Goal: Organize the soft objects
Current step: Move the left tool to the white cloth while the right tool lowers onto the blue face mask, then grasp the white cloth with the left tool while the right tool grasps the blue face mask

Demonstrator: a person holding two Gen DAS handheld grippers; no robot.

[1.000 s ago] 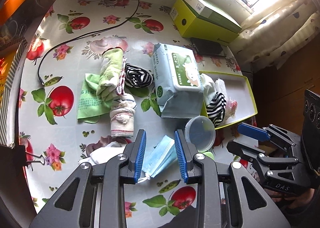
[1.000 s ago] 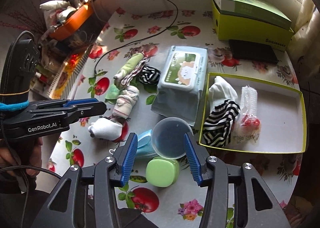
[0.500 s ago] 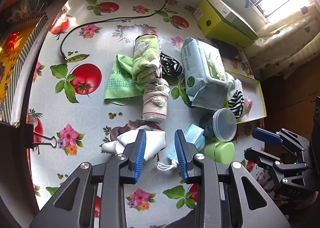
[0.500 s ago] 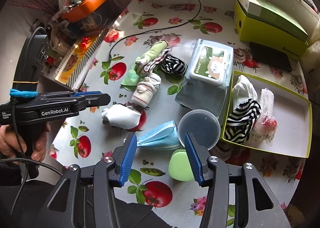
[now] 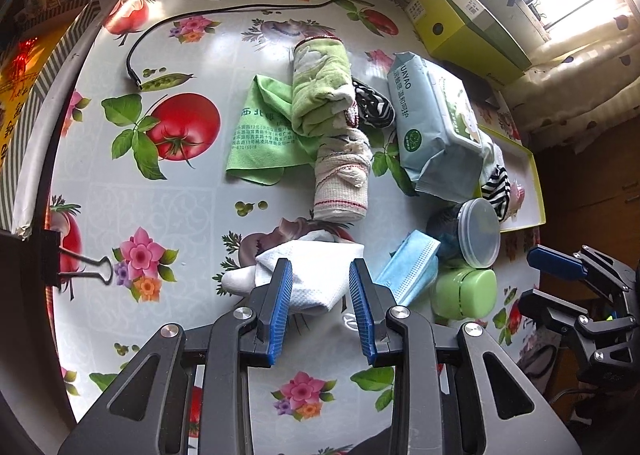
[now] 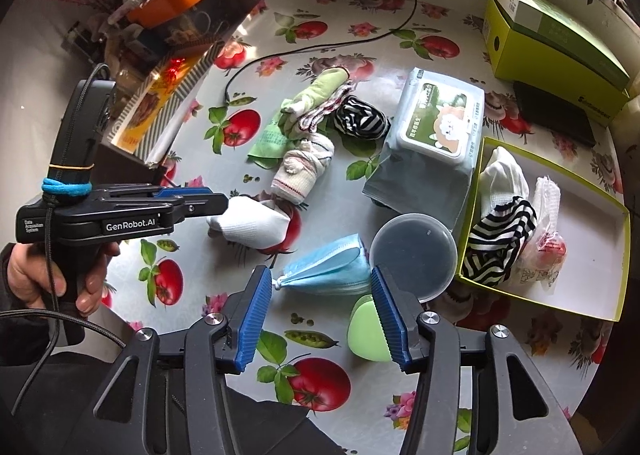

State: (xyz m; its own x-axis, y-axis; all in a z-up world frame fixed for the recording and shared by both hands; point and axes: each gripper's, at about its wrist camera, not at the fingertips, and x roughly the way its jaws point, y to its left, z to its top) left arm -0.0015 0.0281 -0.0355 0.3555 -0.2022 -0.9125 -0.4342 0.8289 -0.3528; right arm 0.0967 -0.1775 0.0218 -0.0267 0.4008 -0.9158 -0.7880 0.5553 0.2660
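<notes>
My left gripper point(image 5: 320, 291) is open, its jaws either side of a white rolled sock point(image 5: 312, 275) on the tablecloth; the sock also shows in the right wrist view point(image 6: 256, 227). A blue face mask point(image 6: 328, 265) lies between the open jaws of my right gripper point(image 6: 320, 291). Farther back lie a cream rolled sock point(image 5: 342, 183), a green rolled towel point(image 5: 320, 91), a green cloth point(image 5: 260, 131) and a striped sock point(image 5: 374, 107). The yellow-rimmed box point(image 6: 580, 223) at the right holds a white sock, a striped sock point(image 6: 496, 243) and a mesh bundle.
A wet-wipes pack point(image 6: 432, 135) lies mid-table. A round plastic tub point(image 6: 414, 255) and a green jar point(image 6: 366, 331) sit beside the mask. A black cable point(image 5: 240, 11) crosses the back. A yellow-green carton point(image 6: 552, 39) stands back right. A binder clip point(image 5: 76, 271) grips the left edge.
My left gripper has shifted left from the blue mask to the white sock, which now lies between its jaws. My right gripper has drawn back and left, framing the mask.
</notes>
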